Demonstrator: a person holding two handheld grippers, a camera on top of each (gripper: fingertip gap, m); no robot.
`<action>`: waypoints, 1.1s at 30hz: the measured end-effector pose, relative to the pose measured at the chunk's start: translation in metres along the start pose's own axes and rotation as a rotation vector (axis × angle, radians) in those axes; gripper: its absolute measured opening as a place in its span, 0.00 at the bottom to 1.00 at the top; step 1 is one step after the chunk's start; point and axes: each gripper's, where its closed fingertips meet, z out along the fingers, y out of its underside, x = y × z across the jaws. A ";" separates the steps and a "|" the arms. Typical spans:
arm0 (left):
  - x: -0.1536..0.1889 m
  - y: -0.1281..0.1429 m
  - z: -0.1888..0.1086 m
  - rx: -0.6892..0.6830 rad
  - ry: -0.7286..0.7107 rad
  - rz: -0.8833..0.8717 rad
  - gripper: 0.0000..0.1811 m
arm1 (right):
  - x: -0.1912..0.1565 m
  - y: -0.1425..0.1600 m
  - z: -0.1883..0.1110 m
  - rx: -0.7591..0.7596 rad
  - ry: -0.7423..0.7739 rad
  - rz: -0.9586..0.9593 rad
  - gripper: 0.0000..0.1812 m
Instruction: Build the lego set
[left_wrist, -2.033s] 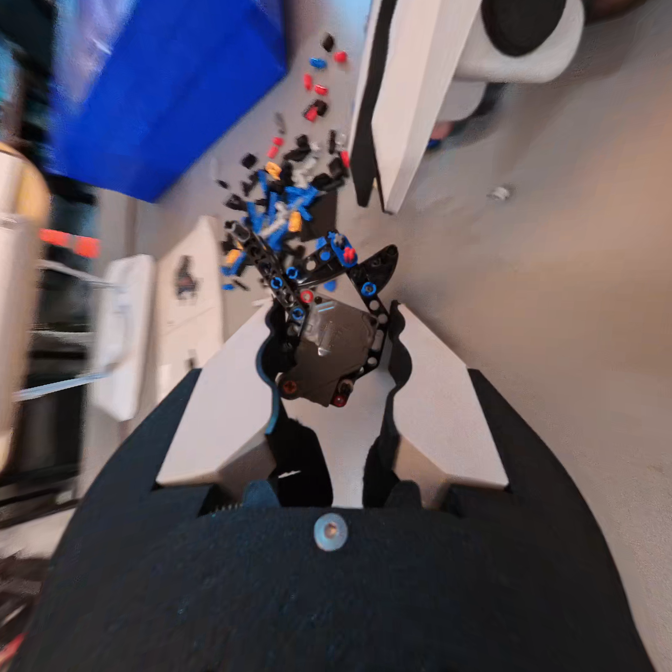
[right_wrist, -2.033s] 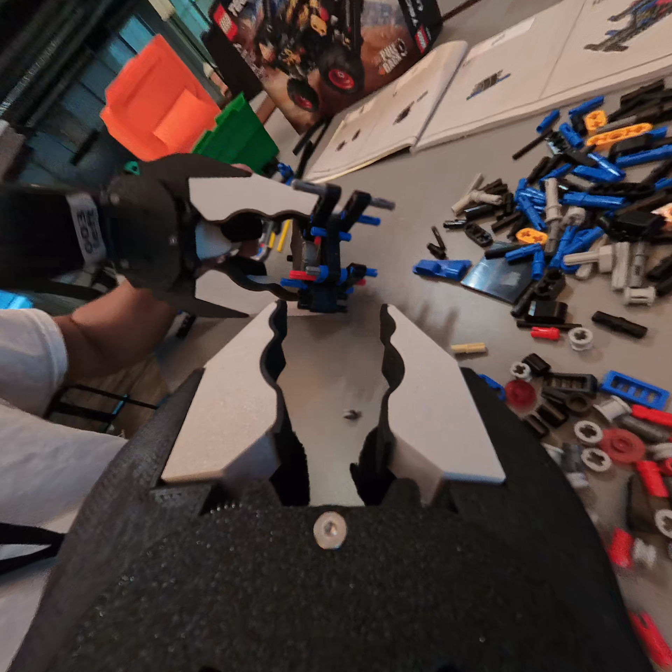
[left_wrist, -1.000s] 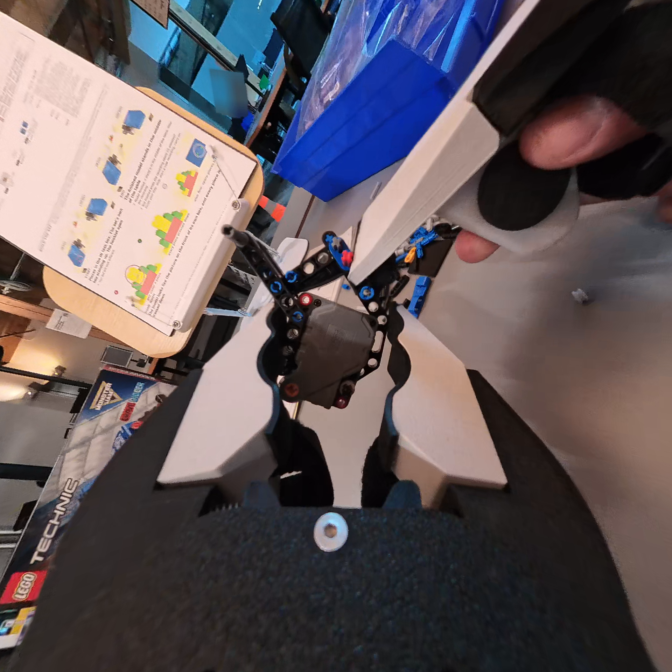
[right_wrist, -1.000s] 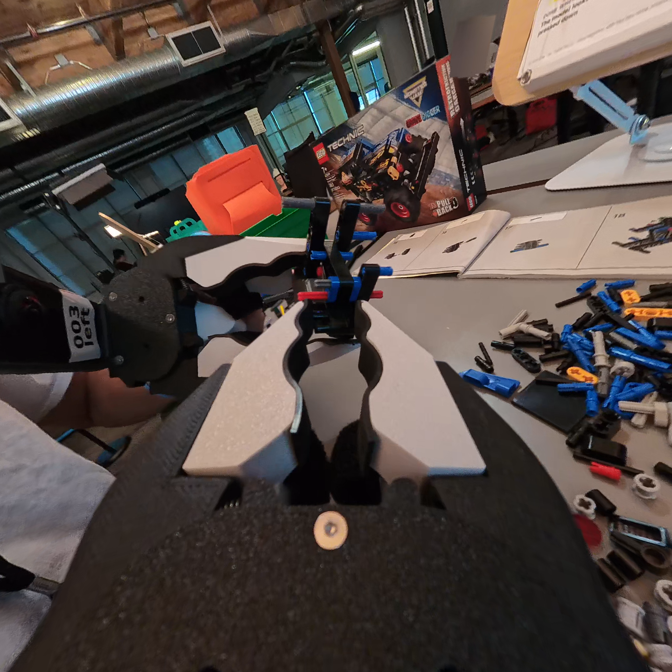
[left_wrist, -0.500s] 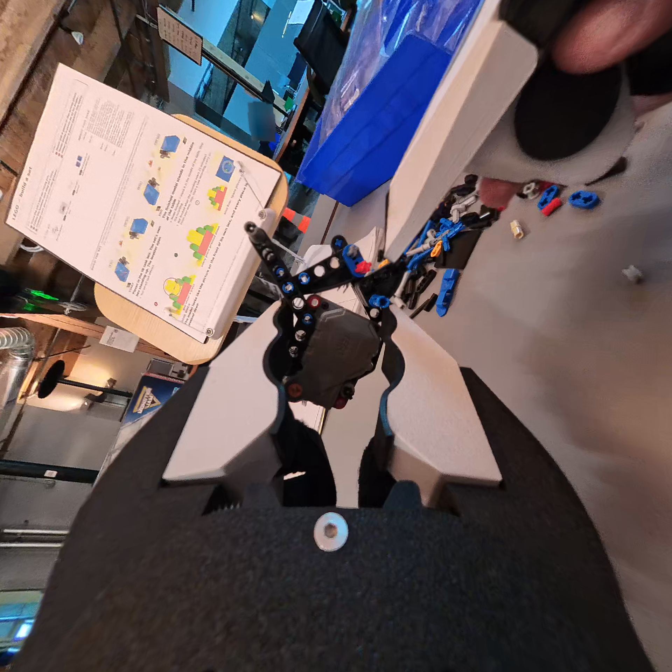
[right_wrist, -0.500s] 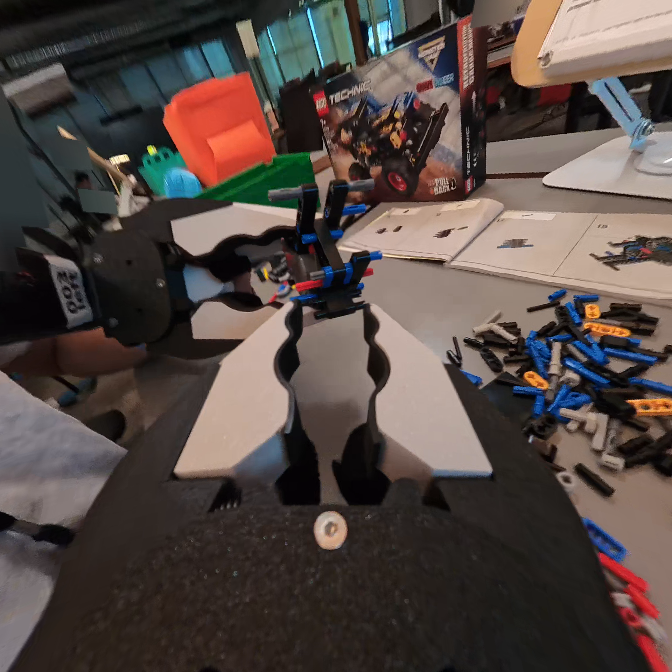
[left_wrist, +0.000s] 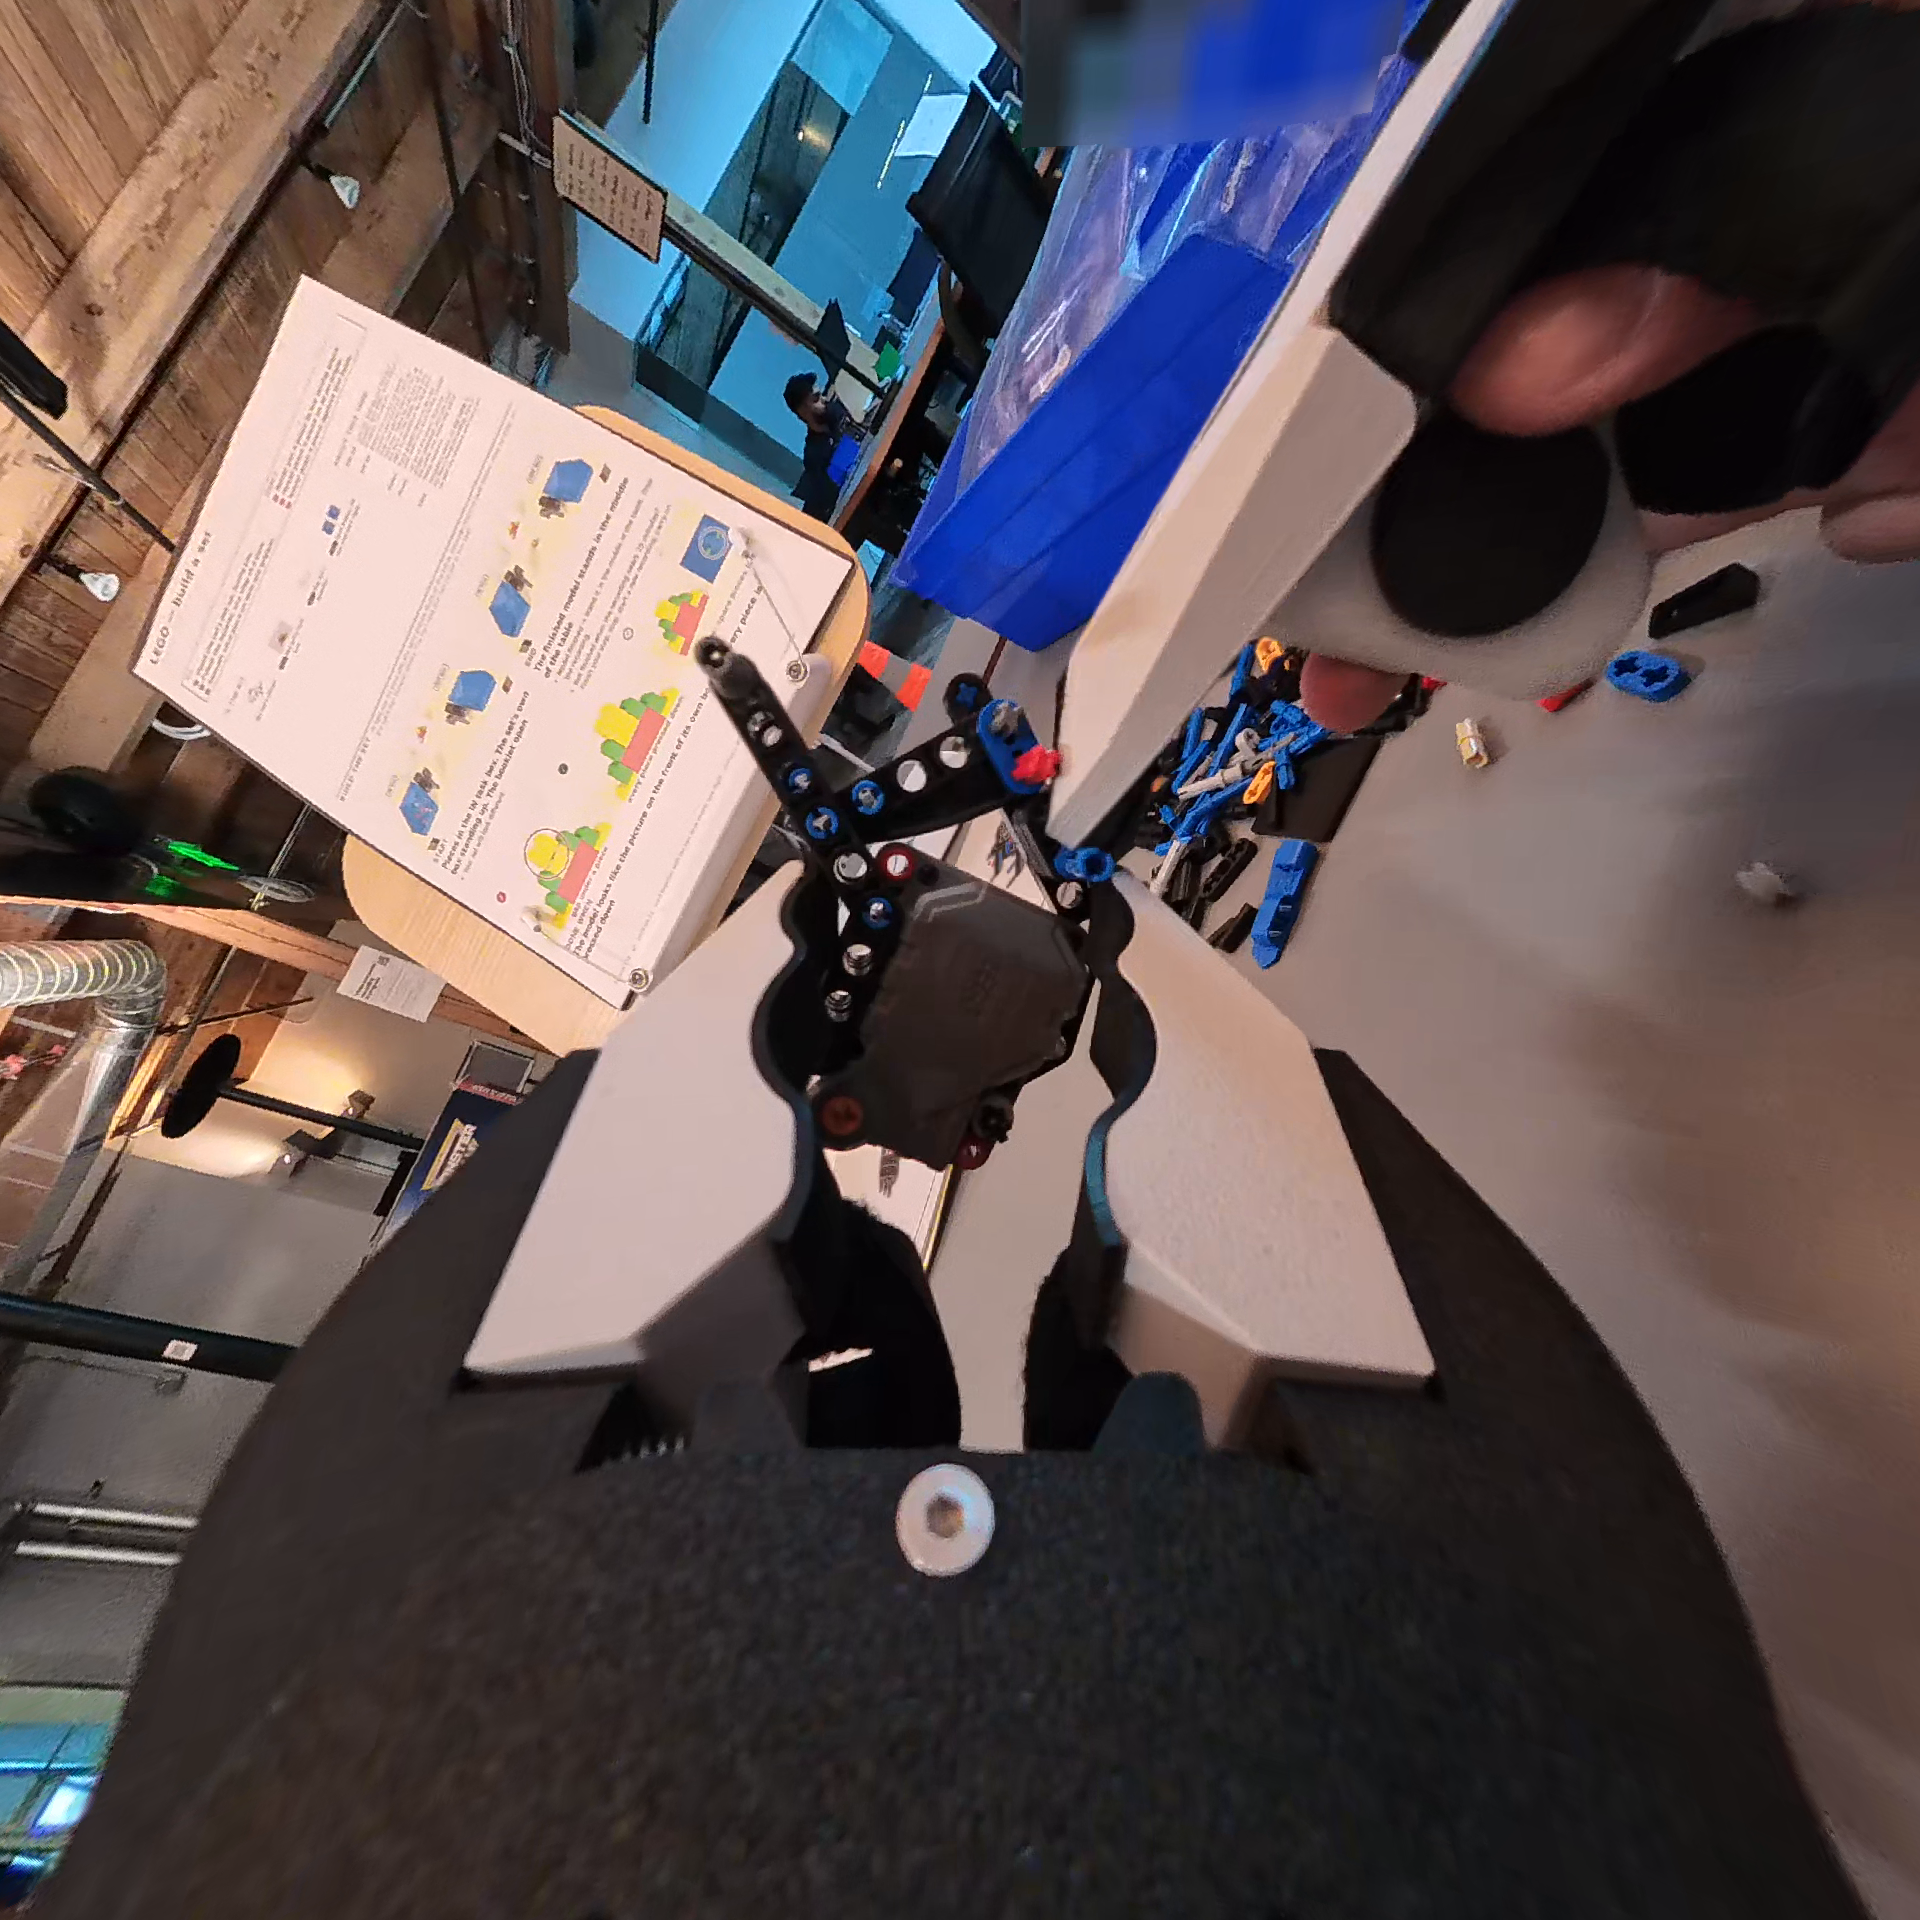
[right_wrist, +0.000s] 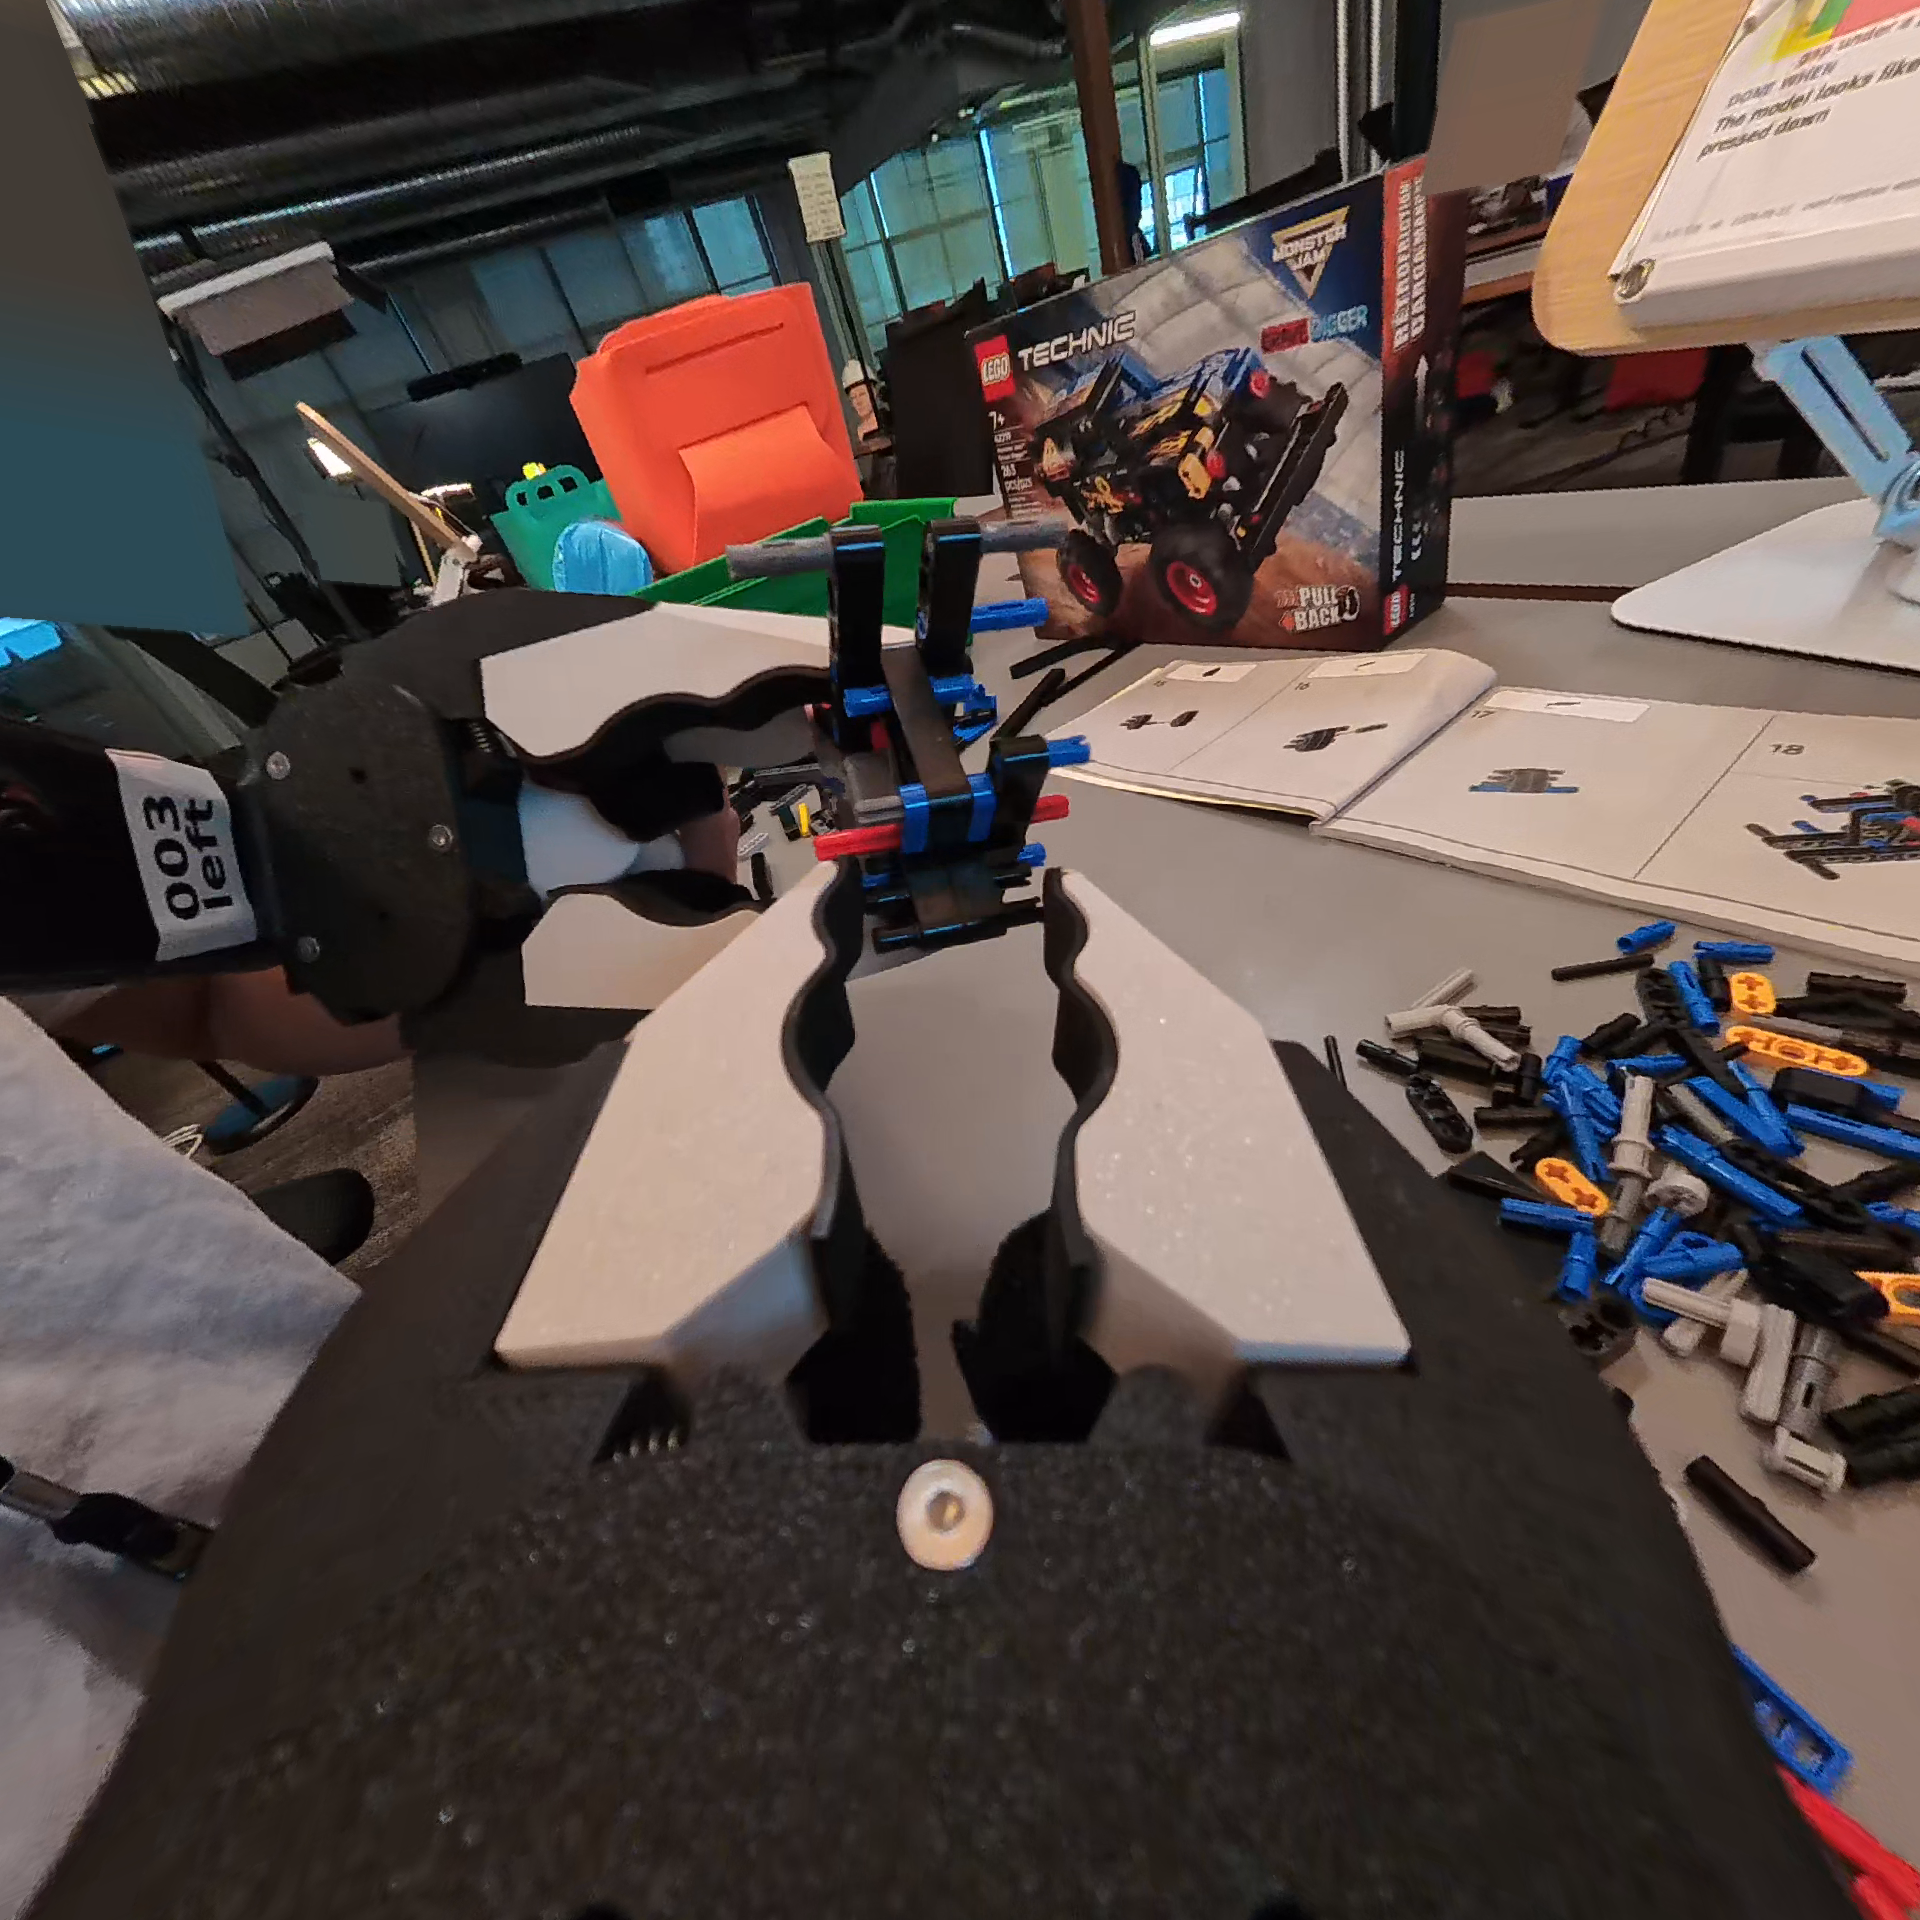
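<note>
Half-built black, blue and red lego assembly (left_wrist: 940, 971) held off the grey desk (right_wrist: 1299, 935) between two hand-held grippers.

Much of the assembly is hidden in the left wrist view: the left hand-held gripper (left_wrist: 940, 925) has closed its white fingers on the dark grey block at its middle, covering both flanks, and the lower end sinks into shadow. The right hand-held gripper (right_wrist: 940, 914) meets the assembly's bottom edge at its fingertips; the jaws stand partly apart, and whether they actually pinch it cannot be told, since the contact is tucked behind the tips. The loose pile of blue, black, grey and orange lego pieces (right_wrist: 1704, 1164) lies on the desk to the right, cut off at the frame edge, beside an open white instruction booklet (right_wrist: 1455, 748).
</note>
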 end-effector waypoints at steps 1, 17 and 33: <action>0.000 -0.001 0.000 0.001 -0.001 0.001 0.26 | 0.000 0.000 -0.001 0.001 -0.001 0.002 0.19; 0.004 0.000 0.001 -0.041 -0.056 0.003 0.26 | 0.002 0.005 -0.002 0.000 0.015 0.045 0.18; 0.010 0.012 0.010 -0.055 0.050 -0.129 0.26 | 0.012 0.008 0.004 0.006 0.045 0.120 0.18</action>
